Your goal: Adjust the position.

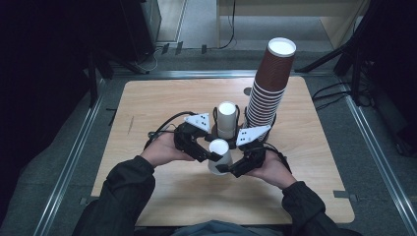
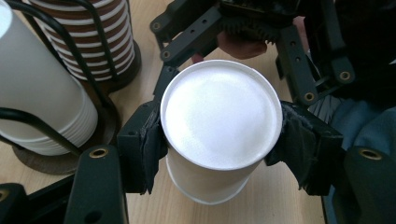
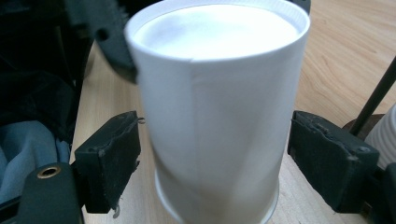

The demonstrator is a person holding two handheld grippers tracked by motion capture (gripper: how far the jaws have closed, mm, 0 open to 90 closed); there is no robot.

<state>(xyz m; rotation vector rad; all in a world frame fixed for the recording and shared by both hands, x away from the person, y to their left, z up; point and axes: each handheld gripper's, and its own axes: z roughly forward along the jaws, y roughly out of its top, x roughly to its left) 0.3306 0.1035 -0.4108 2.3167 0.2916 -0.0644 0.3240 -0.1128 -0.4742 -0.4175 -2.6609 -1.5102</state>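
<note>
**Upturned white cup pinched by one gripper, the other standing off it**

An upside-down white paper cup sits near the middle of the table, toward the person's edge. The left gripper is clamped on it just under its upturned base, pads pressing both sides. The right gripper straddles the cup lower down with its jaws spread, and its pads stand apart from the wall on both sides.

Just behind, wire holders carry a short white cup stack and a tall brown cup stack.

Risks, as I judge them: the thin wall may buckle under the clamped grip, and if two cups are nested here, closing the right jaws unevenly could crease the rim or tilt the cup. A sideways pull could knock the tall brown stack.
</note>
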